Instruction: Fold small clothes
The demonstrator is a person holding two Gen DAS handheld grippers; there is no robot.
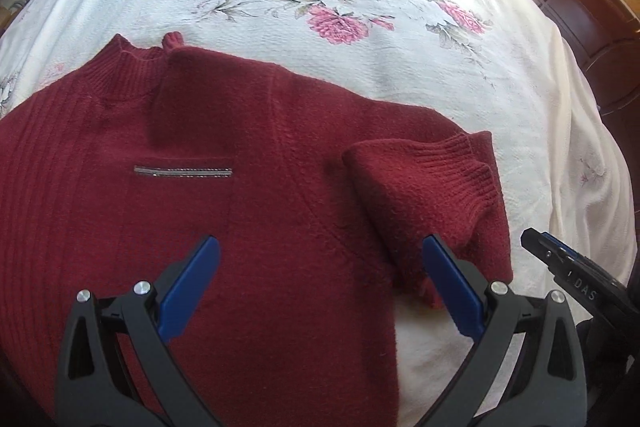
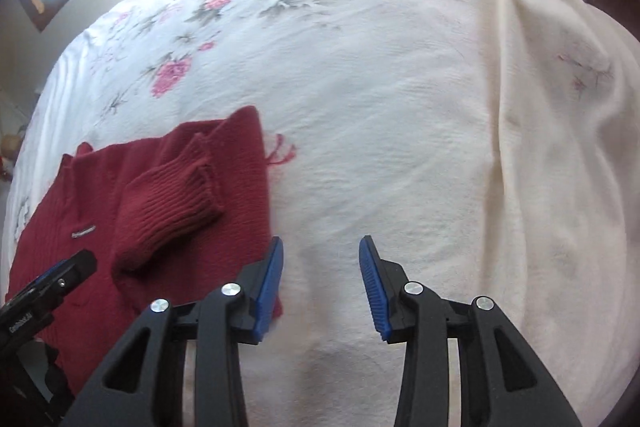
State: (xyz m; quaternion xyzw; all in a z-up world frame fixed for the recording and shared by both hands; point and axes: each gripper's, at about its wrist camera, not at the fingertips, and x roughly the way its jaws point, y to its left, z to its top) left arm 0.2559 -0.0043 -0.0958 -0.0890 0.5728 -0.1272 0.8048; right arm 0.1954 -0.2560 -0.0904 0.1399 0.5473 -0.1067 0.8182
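On the flowered bedspread (image 1: pixel 420 75) we see a red sweater (image 1: pixel 248 163), its sleeve (image 1: pixel 424 183) folded inward; left claw (image 1: pixel 320 259) wide, right claw (image 2: pixel 321 259) narrower, both empty.

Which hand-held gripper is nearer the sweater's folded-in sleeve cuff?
Left. The left hand-held gripper hangs open over the sweater, beside the cuff. The right hand-held gripper is open over bare bedspread, off the sweater's edge.

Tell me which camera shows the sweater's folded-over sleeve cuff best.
The right wrist view: the ribbed cuff lies whole and unobstructed on the red sweater. The left wrist view shows the cuff too, at a flatter angle, its ribbing fainter.
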